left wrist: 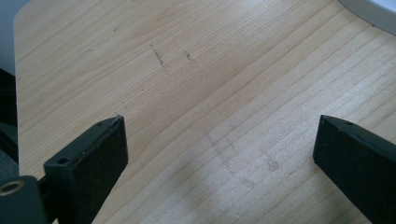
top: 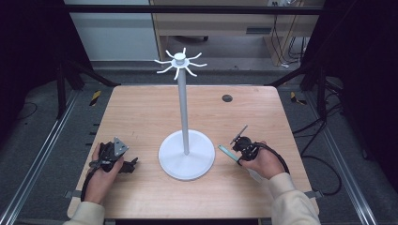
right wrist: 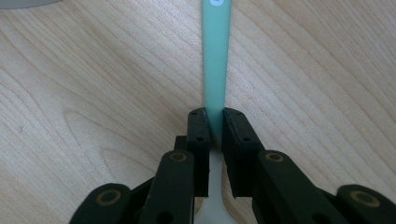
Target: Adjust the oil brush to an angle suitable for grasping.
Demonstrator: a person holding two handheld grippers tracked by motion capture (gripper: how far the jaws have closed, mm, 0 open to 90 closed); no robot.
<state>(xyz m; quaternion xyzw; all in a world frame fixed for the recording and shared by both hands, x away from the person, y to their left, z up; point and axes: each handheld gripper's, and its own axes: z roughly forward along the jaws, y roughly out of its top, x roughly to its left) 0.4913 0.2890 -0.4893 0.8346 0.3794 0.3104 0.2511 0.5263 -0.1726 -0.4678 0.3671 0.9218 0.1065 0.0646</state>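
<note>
A person sits at a wooden table [top: 141,112] and holds a claw in each hand; the right claw [right wrist: 215,122] pinches a thin green handle [right wrist: 215,56]; the two black jaws press on it from both sides; the handle sticks out past the jaws, low over the wood; it has a small round hole near its far end; behind the jaws the same thing turns white and gets wider, but I cannot tell what kind of tool it is; from above, the right claw [top: 236,149] sits near the right front part of the table, and the green handle [top: 227,152] points toward the stand.

The white stand [top: 186,159] is in the middle of the table; it has a round flat base, a tall thin pole and a ring of curved hooks at the top; the green handle's tip is just beside the base, and I cannot tell if they touch.

The left claw [left wrist: 219,140] is spread wide with nothing between its jaws; it hangs over bare wood; from above, the left claw [top: 133,164] is to the left of the stand's base, near it but apart.
</note>
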